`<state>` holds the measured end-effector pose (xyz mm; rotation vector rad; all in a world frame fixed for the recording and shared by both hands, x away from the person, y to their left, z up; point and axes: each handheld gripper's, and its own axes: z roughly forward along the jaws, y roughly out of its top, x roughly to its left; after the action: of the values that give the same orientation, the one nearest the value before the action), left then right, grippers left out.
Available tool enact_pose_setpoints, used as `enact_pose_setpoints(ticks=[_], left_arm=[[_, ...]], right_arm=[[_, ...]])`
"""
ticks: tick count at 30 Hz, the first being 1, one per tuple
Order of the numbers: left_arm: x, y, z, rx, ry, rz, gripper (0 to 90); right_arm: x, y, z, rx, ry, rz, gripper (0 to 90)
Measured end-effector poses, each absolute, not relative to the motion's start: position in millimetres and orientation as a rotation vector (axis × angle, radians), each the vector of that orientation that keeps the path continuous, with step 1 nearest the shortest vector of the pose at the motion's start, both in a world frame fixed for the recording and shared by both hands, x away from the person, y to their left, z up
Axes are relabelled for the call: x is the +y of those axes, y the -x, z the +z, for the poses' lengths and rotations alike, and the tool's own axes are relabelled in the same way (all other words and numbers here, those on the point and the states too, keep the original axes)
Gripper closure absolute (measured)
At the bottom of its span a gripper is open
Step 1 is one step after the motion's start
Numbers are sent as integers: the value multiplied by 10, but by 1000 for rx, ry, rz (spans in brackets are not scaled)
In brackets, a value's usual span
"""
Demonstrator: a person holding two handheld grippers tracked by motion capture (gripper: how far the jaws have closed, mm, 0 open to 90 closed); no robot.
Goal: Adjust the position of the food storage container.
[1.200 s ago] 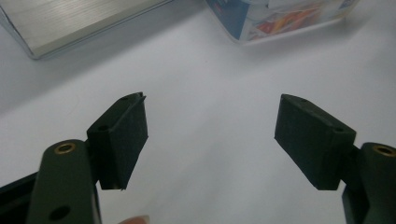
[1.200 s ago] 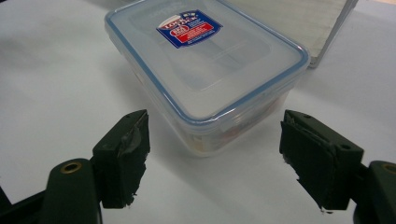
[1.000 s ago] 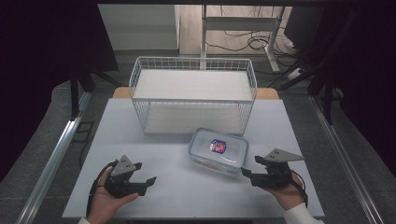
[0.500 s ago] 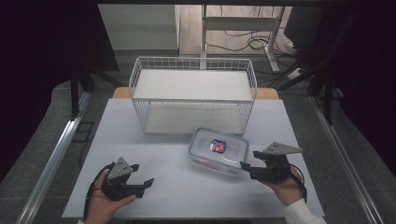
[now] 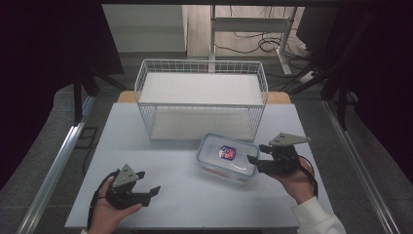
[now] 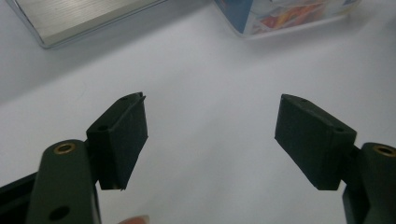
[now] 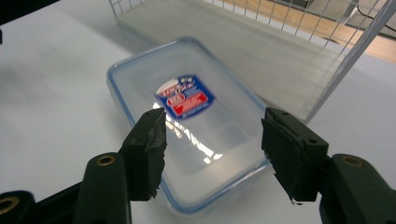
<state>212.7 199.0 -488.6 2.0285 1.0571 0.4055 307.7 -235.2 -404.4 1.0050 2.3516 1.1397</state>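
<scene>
1. Container (image 5: 227, 158) lay on the table (image 5: 185, 204), just before the wire basket (image 5: 202, 100).
2. Right gripper (image 5: 252, 162) hovered at its right end; jaws had just been narrowing, apart, clasping nothing.
3. Left gripper (image 5: 148, 183) rested released, well apart.

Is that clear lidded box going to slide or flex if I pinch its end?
The clear plastic box looks rigid, so flex is unlikely. Its glossy lid may be slippery. It seems near-empty and light, so it could skid on the smooth table.

Clear lidded container (image 5: 227, 158) with red-blue label, flat on table, before basket.
</scene>
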Motion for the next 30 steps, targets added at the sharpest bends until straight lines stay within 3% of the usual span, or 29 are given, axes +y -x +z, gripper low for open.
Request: enact_pose_setpoints(ticks=[11,21,26,30], left_arm=[[1994,-2122,-4879,1065,-2011,420,251],[1978,-2140,-4919,1050,-2029,389,248],[1983,-2157,-4941,1052,-2036,378,248],[1981,-2167,-4952,1052,-2041,374,248]], right_arm=[[-2187,-3455,-3935,2424,-986,1073,530],[-1950,-3817,-4060,2532,-930,940,715],[-1809,-3993,-4089,2557,-899,897,860],[-1677,-4102,-4148,2583,-836,829,887]])
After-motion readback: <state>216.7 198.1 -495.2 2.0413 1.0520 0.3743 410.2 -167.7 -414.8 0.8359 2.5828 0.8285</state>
